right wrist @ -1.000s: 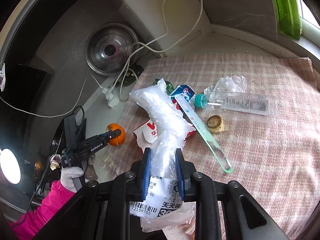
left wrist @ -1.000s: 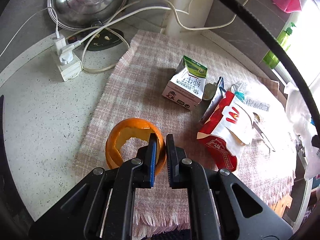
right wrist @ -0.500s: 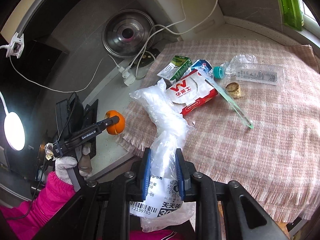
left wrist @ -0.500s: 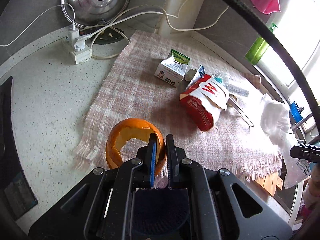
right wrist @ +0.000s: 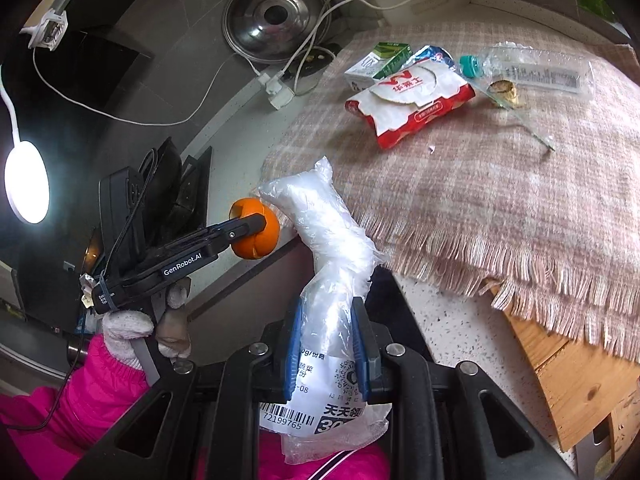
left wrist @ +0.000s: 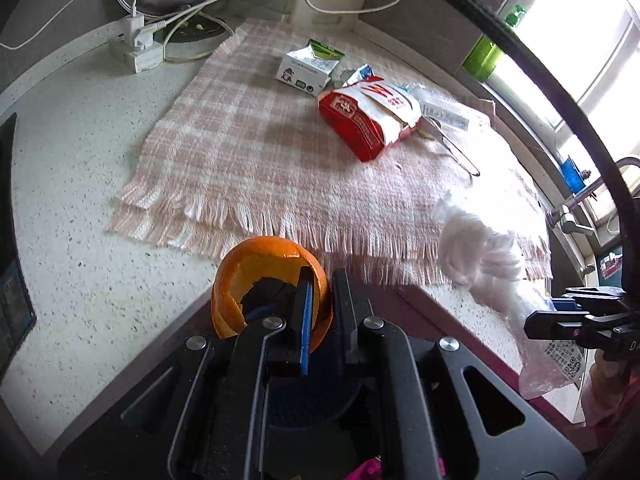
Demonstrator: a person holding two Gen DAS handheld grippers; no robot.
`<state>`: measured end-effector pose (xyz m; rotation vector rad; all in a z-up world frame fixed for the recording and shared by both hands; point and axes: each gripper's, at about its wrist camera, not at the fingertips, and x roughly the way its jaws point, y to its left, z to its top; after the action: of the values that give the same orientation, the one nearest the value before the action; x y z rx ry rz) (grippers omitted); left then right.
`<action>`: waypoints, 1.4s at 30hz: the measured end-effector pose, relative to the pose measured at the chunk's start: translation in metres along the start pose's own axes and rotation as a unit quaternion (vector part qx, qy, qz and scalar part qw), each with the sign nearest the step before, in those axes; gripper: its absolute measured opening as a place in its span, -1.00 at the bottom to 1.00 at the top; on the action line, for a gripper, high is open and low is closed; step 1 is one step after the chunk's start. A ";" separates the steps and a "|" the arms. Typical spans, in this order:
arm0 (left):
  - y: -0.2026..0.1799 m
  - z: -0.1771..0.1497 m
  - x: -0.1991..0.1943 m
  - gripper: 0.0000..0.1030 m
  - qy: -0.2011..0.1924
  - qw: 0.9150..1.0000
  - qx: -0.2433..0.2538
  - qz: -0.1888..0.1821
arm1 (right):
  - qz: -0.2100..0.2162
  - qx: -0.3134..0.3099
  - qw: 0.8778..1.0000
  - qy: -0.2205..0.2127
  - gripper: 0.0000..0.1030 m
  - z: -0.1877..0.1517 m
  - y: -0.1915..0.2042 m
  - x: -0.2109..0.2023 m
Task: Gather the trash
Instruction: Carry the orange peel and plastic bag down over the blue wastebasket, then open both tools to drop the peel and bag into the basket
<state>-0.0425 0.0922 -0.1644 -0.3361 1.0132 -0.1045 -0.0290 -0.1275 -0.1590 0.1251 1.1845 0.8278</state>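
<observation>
The checked cloth (right wrist: 500, 184) is lying on the counter, carrying a red packet (right wrist: 412, 104) near its far end. Off its fringed near edge, the right gripper (right wrist: 326, 354) is pinching a clear plastic bag (right wrist: 332, 248), and the left gripper (left wrist: 320, 300) is clamping an orange peel (left wrist: 264, 264)

"GenRobot.AI" on left gripper (right wrist: 250, 226) arm, centre left of frame, "72199765" under barcode on plastic bag (right wrist: 332, 360) label, bottom centre, red Chinese characters on red-white packet (right wrist: 408, 100), upper centre
</observation>
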 end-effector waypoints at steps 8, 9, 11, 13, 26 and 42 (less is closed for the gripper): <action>-0.001 -0.043 0.036 -0.87 0.058 0.998 -0.002 -0.011 | -0.009 0.012 0.999 0.039 -0.57 -0.026 -0.004 0.043; 0.001 -0.048 0.042 -0.87 0.067 0.998 -0.002 -0.009 | -0.008 0.016 0.999 0.045 -0.57 -0.029 -0.006 0.050; 0.005 -0.058 0.054 -0.87 0.085 0.996 -0.008 -0.009 | -0.010 0.019 0.998 0.055 -0.57 -0.035 -0.007 0.062; 0.011 -0.068 0.067 -0.87 0.102 0.995 -0.015 -0.008 | -0.020 0.019 0.998 0.063 -0.57 -0.041 -0.008 0.074; 0.028 -0.106 0.126 -0.87 0.166 0.986 -0.029 0.007 | -0.048 0.049 0.991 0.115 -0.54 -0.066 -0.034 0.143; 0.028 -0.094 0.134 -0.42 0.172 0.984 -0.032 0.016 | -0.063 0.037 0.990 0.122 -0.22 -0.069 -0.034 0.147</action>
<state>-0.0535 0.0651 -0.3278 -0.3681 1.3668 -0.1025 -0.0520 -0.0819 -0.3164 0.0104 1.4386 0.7018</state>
